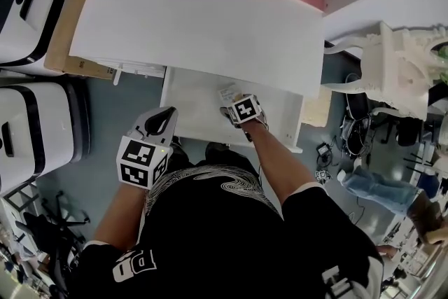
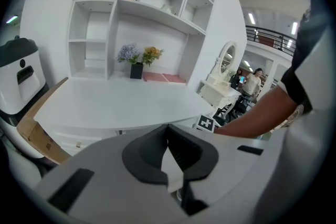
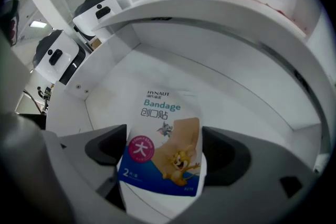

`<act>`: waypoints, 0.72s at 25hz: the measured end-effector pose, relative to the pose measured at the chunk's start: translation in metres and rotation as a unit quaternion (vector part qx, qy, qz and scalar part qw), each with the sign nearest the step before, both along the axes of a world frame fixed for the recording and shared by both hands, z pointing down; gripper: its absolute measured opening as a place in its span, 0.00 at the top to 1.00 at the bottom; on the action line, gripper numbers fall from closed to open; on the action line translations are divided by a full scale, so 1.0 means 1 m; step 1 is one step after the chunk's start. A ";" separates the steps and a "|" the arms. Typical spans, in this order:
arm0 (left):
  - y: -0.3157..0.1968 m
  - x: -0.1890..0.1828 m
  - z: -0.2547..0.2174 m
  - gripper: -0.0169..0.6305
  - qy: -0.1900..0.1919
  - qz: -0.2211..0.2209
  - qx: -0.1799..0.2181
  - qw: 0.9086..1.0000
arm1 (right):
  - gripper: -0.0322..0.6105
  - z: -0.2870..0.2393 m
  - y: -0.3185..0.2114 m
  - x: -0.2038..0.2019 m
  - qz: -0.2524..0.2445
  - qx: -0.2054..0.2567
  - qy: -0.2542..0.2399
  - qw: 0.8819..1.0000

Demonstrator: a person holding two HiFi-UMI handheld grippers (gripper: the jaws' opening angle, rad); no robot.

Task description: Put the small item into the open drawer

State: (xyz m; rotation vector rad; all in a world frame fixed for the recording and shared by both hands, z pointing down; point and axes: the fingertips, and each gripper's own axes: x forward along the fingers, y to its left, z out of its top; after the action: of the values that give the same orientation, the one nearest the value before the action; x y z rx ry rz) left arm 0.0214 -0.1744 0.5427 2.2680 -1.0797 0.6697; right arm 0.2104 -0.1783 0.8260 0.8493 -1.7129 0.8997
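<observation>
Right claw (image 3: 164,159) grasps the bandage packet (image 3: 160,128), already inside the open drawer (image 1: 190,115) at frame centre. Only the drop is left. Left claw (image 2: 168,131) clenched, empty, lower left.

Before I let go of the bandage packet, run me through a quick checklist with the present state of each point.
1. Grip: right tool has the bandage packet between both pads. Ok.
2. Drawer open under the desk top. Ok.
3. Packet inside the drawer's outline: its walls and floor show around the packet in the right gripper view. Ok.
4. Packet resting on the drawer floor or held above it: cannot tell.
5. Floor ahead of the packet shows nothing else; the floor under the packet is hidden. Cannot tell.
6. Left tool shut, empty, at the drawer's left edge, apart from the right tool. Ok.
</observation>
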 end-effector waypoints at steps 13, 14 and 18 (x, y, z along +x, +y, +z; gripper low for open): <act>0.000 -0.006 0.001 0.95 0.004 0.001 0.001 1.000 | 0.27 0.001 -0.004 0.005 0.015 0.019 0.021 0.999; 0.000 -0.005 0.000 0.95 0.006 0.003 0.003 1.000 | 0.27 -0.001 -0.003 0.005 0.016 0.021 0.018 0.999; -0.003 -0.001 -0.003 0.95 0.010 0.013 0.010 1.000 | 0.27 -0.009 -0.001 0.007 0.031 0.028 0.010 0.999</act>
State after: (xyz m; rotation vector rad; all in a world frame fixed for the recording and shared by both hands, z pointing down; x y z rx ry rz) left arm 0.0203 -0.1774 0.5395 2.3054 -1.0543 0.6487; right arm 0.2171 -0.1796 0.8169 0.9490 -1.7090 0.8855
